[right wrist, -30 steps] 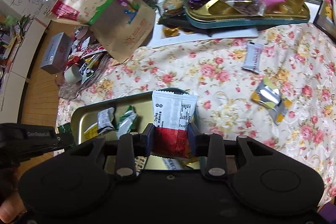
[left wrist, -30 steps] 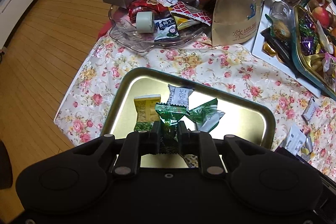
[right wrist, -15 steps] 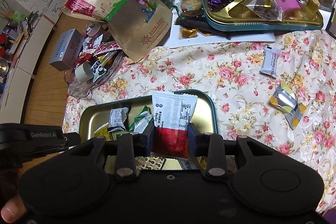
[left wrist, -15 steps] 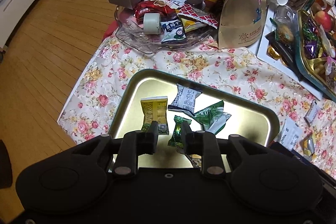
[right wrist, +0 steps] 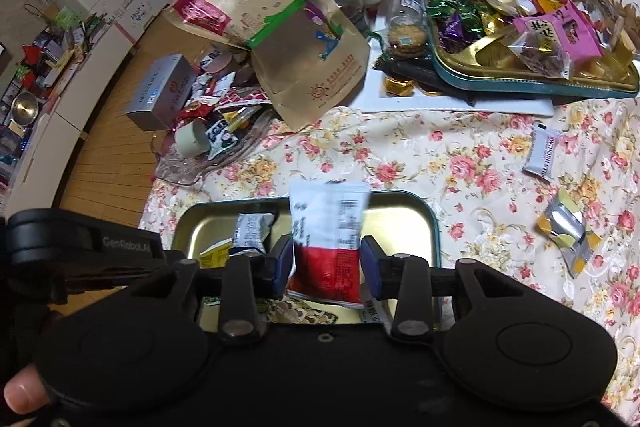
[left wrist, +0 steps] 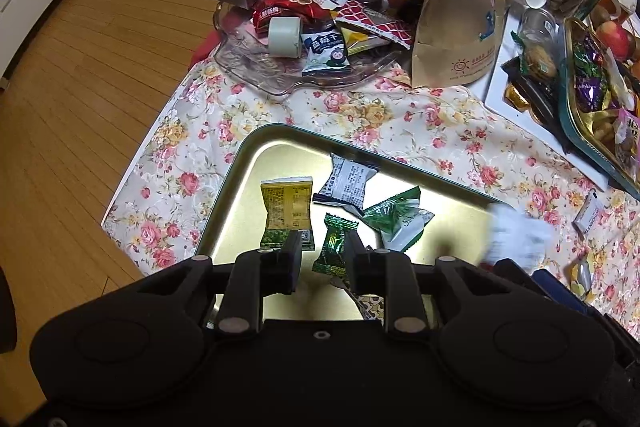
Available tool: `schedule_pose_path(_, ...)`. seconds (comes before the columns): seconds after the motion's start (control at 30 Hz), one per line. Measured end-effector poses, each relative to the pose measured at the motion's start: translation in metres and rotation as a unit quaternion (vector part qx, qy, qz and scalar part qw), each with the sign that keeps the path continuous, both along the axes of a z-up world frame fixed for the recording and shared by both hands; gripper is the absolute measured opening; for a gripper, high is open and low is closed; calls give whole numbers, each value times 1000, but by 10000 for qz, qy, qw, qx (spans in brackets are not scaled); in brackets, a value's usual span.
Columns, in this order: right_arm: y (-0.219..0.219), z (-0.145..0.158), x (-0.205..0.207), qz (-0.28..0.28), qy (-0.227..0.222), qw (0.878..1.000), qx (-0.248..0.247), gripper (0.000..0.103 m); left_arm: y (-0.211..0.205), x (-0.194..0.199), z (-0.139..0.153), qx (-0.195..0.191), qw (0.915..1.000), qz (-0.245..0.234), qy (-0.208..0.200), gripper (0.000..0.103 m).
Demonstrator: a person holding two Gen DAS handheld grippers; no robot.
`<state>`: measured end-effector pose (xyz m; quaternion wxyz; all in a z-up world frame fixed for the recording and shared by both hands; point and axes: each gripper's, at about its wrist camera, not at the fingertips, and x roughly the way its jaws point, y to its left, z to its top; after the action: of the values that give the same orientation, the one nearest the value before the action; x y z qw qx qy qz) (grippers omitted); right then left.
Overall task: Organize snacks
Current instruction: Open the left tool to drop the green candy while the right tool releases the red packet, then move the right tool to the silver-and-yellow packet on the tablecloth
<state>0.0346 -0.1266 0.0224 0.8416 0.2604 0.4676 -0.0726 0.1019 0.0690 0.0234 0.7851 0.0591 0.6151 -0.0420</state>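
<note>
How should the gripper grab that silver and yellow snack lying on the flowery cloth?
The silver and yellow packet lies flat on the floral cloth, clear of other things. Probably best to come straight down from above and pinch across its narrow middle, since it looks thickest there. Its crimped ends are thin and flat against the cloth, so fingers would likely slide off them.
</note>
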Motion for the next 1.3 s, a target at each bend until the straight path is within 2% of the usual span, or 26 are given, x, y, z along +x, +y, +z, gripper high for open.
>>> schedule_pose_path(0.2,6,2,1,124,-68,9999,11,42,1,0,0,-23,10000,3,36,33)
schedule_pose_path(0.9,-30,-22,-4,-480,1023,9936,-54,42,-38,-13,-7,53,9983,-551,161,33)
schedule_pose_path(1.3,-76,-26,-29,-975,1320,9864,13,42,-79,-28,-11,32,9952,-945,248,33)
